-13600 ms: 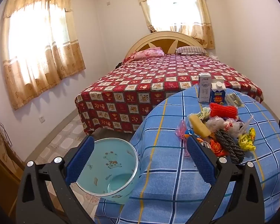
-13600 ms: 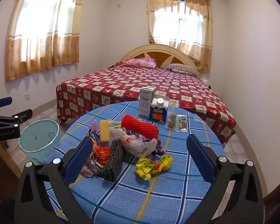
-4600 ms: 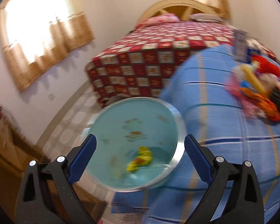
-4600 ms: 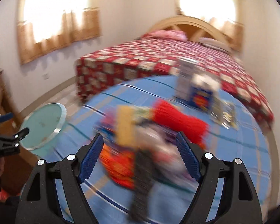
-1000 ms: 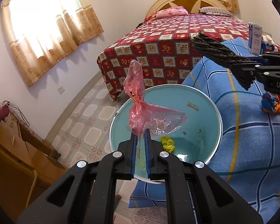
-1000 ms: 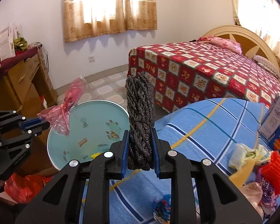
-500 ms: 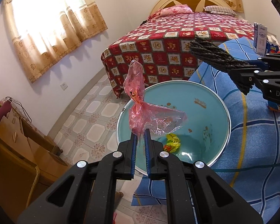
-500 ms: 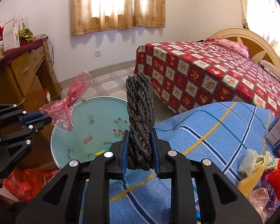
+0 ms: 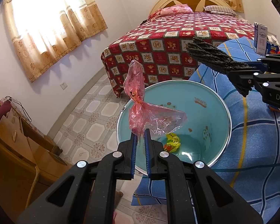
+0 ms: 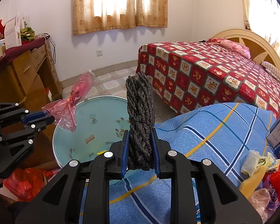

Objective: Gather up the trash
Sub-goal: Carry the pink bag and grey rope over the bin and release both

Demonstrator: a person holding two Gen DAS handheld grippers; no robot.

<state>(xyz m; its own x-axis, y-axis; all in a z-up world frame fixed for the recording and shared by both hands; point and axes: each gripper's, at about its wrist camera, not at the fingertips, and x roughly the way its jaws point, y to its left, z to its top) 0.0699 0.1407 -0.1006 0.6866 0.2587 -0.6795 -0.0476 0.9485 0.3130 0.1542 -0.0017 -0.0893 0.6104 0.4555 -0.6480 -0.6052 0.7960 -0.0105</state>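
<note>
Left wrist view, frame centre: left gripper (image 9: 140, 137) clamps a pink plastic bag (image 9: 145, 110) over the teal bin (image 9: 225, 112), likely to drop it, bin larger than a second ago; right wrist view: right gripper (image 10: 140, 140) grips a dark braided rope (image 10: 141, 119) beside the bin's right rim.

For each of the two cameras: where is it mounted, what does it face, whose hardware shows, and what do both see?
Left wrist: on the left hand-held gripper, facing down into the teal bin; it clamps a pink bag.
Right wrist: on the right hand-held gripper, clamping dark rope.
Shared: bin, bed, blue tablecloth, each other's gripper.
</note>
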